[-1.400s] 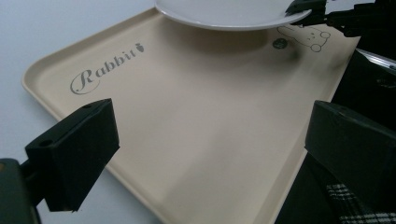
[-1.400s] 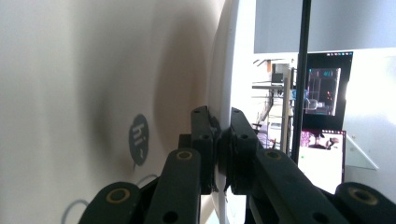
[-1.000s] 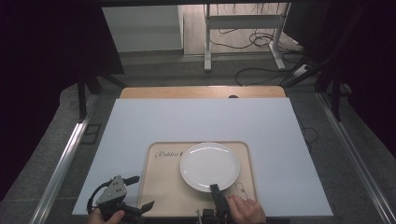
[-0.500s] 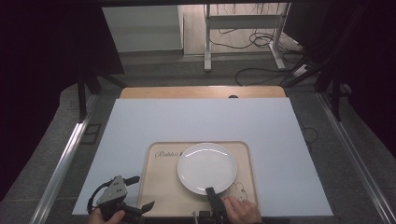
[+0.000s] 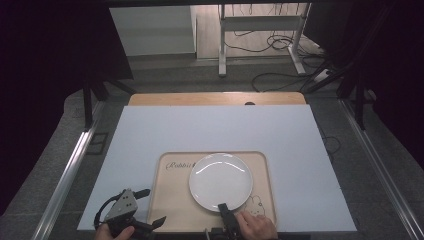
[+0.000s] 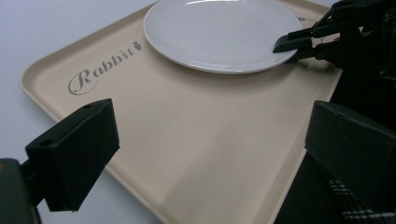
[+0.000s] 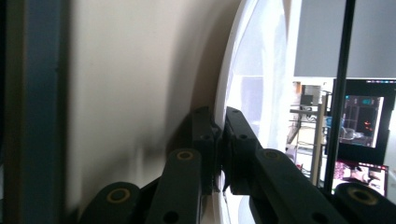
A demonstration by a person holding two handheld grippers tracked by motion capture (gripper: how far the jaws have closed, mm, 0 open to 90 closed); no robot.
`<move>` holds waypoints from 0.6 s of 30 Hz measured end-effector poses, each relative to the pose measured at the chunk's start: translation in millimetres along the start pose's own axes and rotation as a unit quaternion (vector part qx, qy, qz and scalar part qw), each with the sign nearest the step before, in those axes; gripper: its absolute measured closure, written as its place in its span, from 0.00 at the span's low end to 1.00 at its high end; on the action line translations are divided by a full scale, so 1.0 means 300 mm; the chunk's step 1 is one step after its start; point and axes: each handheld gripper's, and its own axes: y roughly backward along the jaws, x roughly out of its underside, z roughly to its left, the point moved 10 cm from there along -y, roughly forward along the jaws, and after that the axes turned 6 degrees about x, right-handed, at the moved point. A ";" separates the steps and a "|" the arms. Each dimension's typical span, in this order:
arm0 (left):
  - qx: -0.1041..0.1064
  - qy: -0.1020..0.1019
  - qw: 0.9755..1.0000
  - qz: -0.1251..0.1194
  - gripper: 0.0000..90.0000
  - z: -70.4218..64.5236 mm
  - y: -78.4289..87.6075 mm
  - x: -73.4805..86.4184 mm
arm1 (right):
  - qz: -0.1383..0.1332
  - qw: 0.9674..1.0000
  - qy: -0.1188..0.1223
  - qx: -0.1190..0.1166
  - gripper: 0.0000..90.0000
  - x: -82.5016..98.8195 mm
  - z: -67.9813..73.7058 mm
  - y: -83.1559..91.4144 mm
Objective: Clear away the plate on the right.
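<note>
**Dark room, one lit patch beyond my worktop**

I work at a worktop (image 5: pixel 165 135) covered by a pale blue-white sheet, with a strip of bare wood (image 5: pixel 215 98) showing along its far edge. Metal rails (image 5: pixel 70 170) run down both sides of it. Around me lies grey speckled carpet (image 5: pixel 345 130). Black curtains (image 5: pixel 50 75) hang at left and right and swallow most of the light. Straight ahead the floor (image 5: pixel 210 30) turns to light wood, brightly lit, and the white metal legs of a desk (image 5: pixel 260 25) stand on it. Black cables (image 5: pixel 280 75) loop across the carpet near those legs. Off to one side, lit monitor screens (image 7: pixel 364 121) glow in the dimness.
</note>
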 end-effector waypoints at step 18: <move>0.001 -0.001 1.000 0.001 0.03 -0.001 0.000 0.000 | -0.006 1.000 -0.013 0.000 0.85 0.007 -0.013 -0.002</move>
